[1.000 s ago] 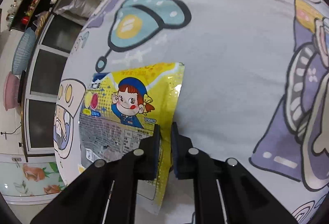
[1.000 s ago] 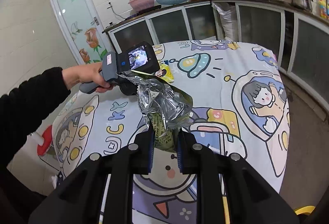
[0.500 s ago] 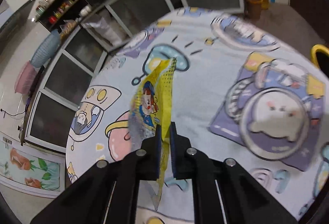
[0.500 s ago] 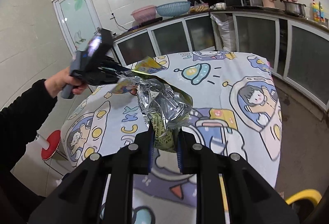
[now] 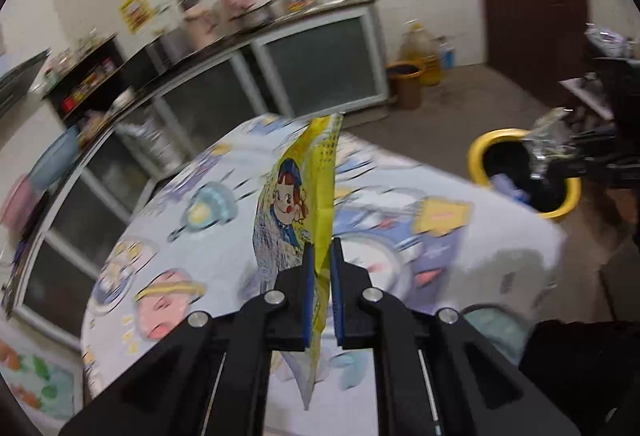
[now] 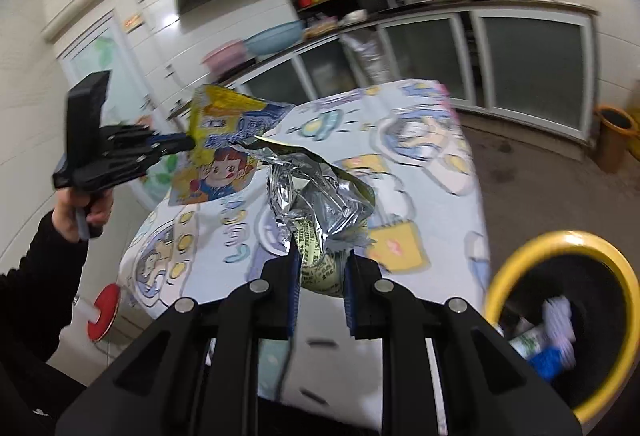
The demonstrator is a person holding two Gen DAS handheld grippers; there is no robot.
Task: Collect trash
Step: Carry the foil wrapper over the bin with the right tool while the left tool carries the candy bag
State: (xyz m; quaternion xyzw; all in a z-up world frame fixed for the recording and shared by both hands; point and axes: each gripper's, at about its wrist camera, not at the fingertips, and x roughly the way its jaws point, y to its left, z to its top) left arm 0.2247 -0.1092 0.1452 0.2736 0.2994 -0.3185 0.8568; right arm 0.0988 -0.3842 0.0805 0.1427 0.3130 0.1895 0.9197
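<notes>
My left gripper (image 5: 320,264) is shut on a yellow snack wrapper (image 5: 304,192) with a cartoon girl, held edge-on high above the table; it also shows in the right wrist view (image 6: 216,152), hanging from the left gripper (image 6: 188,144). My right gripper (image 6: 320,268) is shut on a crumpled silver foil bag (image 6: 316,196), held beyond the table's near end, left of a yellow-rimmed trash bin (image 6: 560,316). In the left wrist view the bin (image 5: 524,172) stands on the floor past the table, with the foil bag (image 5: 548,140) over its rim.
The table (image 6: 400,172) has a pale cartoon-print cloth. The bin holds several pieces of trash (image 6: 552,332). Kitchen cabinets (image 6: 520,64) line the far wall. An orange bucket (image 5: 408,84) and oil bottles stand on the floor. A red stool (image 6: 104,312) stands left of the table.
My left gripper lifted the yellow wrapper off the table and swung toward the bin. My right gripper carried the foil bag rightward, bringing the yellow bin into view.
</notes>
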